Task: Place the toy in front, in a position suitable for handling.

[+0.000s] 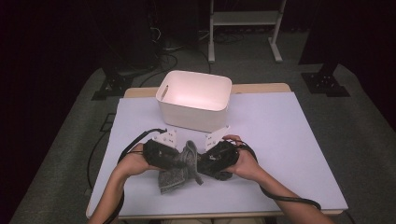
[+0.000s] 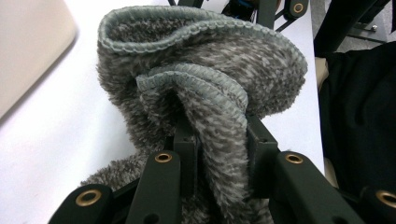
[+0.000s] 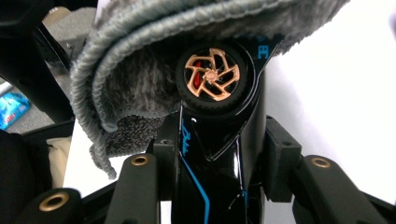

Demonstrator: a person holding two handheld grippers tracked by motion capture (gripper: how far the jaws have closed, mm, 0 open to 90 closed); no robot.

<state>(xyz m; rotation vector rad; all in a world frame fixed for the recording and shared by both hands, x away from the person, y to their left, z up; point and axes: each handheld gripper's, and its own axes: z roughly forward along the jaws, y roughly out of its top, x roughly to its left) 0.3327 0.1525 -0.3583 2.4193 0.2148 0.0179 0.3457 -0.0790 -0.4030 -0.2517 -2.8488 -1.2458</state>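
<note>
Two grippers meet over a grey cloth and a black toy car.

The left gripper (image 2: 219, 154) is clamped on a fold of the fuzzy grey cloth (image 2: 201, 84). The right gripper (image 3: 219, 154) grips the black toy car (image 3: 212, 135), its gold wheel just ahead of the jaws, cloth draped against it. A white bin (image 1: 194, 100) stands on the bench (image 1: 289, 140) beyond both.

Both forearms enter from the bottom of the high view and converge at mid-table, the left gripper (image 1: 180, 161) and right gripper (image 1: 201, 164) facing each other, nearly tip to tip. Left jaws are clamped on a fold of grey cloth (image 2: 205, 88). Right jaws grip a black toy car (image 3: 217, 116).
</note>
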